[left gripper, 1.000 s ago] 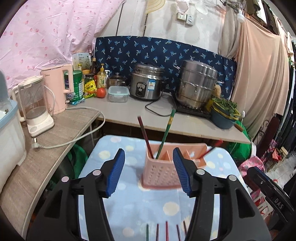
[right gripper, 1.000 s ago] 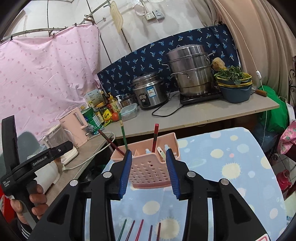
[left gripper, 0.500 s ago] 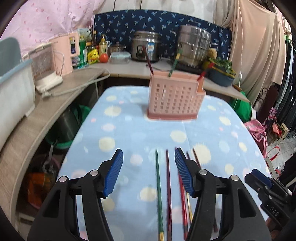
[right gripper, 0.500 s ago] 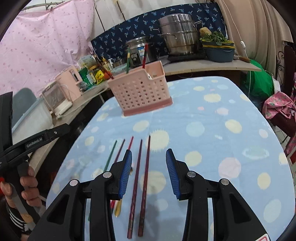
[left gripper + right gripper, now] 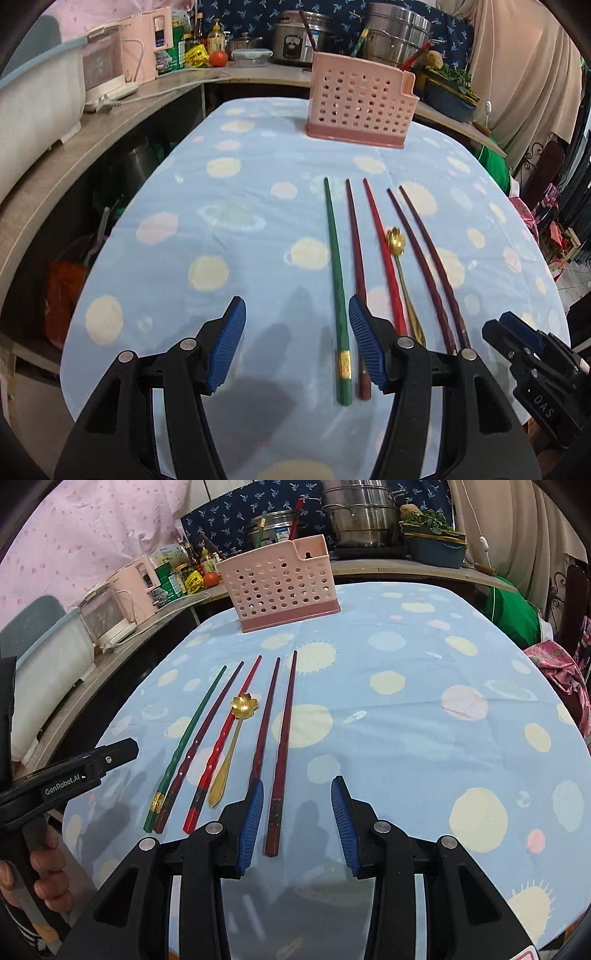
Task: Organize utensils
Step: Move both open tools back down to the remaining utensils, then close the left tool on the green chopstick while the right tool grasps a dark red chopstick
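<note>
Hovering low over the chopsticks [image 5: 280, 746], apparently not touching, both tools, left [image 5: 295, 345] and right [image 5: 297, 821], gape wide.

Both grippers have drawn back from the pink basket [image 5: 360, 105], which now sits far up the frame instead of between the jaws. The left gripper [image 5: 295, 345] and right gripper [image 5: 297, 821] now hang low over the near ends of the chopsticks [image 5: 279, 753], fully in view.
</note>
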Motion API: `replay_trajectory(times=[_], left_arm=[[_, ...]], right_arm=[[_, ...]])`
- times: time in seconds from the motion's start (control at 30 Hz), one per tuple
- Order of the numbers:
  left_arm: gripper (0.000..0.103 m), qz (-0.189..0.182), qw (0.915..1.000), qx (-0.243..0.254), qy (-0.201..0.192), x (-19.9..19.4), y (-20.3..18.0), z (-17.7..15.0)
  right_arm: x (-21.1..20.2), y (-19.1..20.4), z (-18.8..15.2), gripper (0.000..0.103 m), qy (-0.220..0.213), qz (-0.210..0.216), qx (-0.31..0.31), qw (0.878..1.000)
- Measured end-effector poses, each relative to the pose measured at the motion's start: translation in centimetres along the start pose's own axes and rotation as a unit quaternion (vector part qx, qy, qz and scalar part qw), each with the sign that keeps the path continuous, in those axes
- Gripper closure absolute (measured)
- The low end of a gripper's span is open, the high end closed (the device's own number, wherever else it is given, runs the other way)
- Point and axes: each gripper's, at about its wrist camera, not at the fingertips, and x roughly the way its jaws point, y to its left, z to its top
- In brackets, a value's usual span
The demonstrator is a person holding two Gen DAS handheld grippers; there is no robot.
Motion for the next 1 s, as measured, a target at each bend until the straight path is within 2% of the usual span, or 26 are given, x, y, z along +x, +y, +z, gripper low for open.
replay_trajectory(times=[0.33,0.4,0.6,1.0], left_arm=[[0.048,-0.001,0.9999,0.010,0.010,0.1,-0.3,-1.6],[0.048,-0.002,0.9999,0.012,0.012,0.2,-0.5,-1.8],[0.048,-0.004,0.9997,0.016,0.018,0.5,-0.7,-2.3],[0.048,0.000,0.9992,0.022,0.033,1.4,-1.0,-3.1]], right_arm=[[0.7,1.1,-0.9,0.069,0.009,-0.005,-0.019,1.000],[0.8,1.2,-1.1,0.075,0.011,-0.005,-0.022,1.000],[1.2,1.3,-1.4,0.083,0.018,-0.008,-0.025,1.000],[1.3,1.7,-1.8,0.087,0.008,-0.026,-0.045,0.999]])
